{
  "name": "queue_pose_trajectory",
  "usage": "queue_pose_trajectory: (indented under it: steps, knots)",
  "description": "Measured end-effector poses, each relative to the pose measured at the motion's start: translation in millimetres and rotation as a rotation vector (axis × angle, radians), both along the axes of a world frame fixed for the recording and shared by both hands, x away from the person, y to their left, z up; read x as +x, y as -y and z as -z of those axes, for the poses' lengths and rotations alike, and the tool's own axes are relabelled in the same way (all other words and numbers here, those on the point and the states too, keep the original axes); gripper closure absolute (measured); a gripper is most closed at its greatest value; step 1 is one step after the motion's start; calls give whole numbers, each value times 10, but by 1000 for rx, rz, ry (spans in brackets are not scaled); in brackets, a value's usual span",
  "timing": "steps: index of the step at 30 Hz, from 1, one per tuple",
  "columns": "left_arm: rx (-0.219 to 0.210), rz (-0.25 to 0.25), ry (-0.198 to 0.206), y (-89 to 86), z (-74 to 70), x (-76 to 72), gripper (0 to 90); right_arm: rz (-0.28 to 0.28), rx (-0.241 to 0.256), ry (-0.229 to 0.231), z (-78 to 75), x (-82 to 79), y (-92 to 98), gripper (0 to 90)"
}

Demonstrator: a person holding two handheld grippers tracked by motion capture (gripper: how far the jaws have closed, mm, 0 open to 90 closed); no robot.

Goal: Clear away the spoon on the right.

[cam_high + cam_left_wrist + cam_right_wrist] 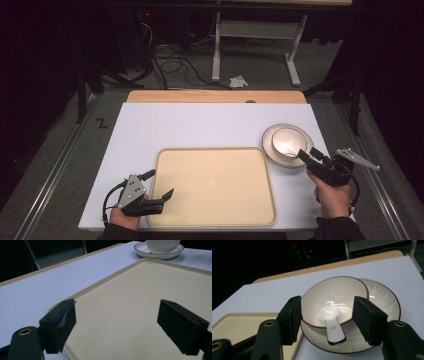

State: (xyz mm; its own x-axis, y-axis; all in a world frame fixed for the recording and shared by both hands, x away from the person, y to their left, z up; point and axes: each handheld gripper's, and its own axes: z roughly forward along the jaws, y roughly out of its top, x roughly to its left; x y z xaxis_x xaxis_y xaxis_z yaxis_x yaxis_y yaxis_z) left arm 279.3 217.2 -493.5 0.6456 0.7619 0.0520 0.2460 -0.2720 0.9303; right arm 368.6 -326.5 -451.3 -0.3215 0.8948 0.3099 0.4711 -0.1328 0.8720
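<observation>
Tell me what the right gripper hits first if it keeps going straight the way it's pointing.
Most likely the white spoon: its handle sticks out over the bowl rim, between the open jaws of the right gripper. The bowl sits on a plate. Depth is hard to judge.

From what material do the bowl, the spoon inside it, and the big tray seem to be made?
The bowl looks like glazed ceramic: it is glossy white, with bright light reflections and a thin dark rim line. The spoon shows the same shiny white glaze, so it is probably ceramic too. The tray seems to be matte beige plastic, judging by its dull, even surface and rounded moulded rim.
</observation>
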Motion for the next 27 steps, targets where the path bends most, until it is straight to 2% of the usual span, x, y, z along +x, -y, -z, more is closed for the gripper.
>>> queue_pose_trajectory:
  steps: [3, 6, 10, 15, 22, 27]
  knots:
    - [-1, 2, 1, -6, -3, -4, 159, 35, -4, -27, 44, 17, 22, 478]
    - [0, 0, 2, -9, -9, -15, 159, 13, 42, -56, 89, 26, 50, 523]
    - [3, 2, 6, -1, -12, -19, 159, -10, 65, -84, 133, 31, 42, 544]
    - [4, 1, 3, -3, -7, -10, 159, -6, 76, -128, 185, 67, 47, 566]
    - [4, 7, 6, 1, -11, -17, 159, -44, 97, -140, 204, 56, 43, 670]
    - [3, 5, 5, -4, -11, -18, 159, -48, 89, -140, 195, 34, 40, 740]
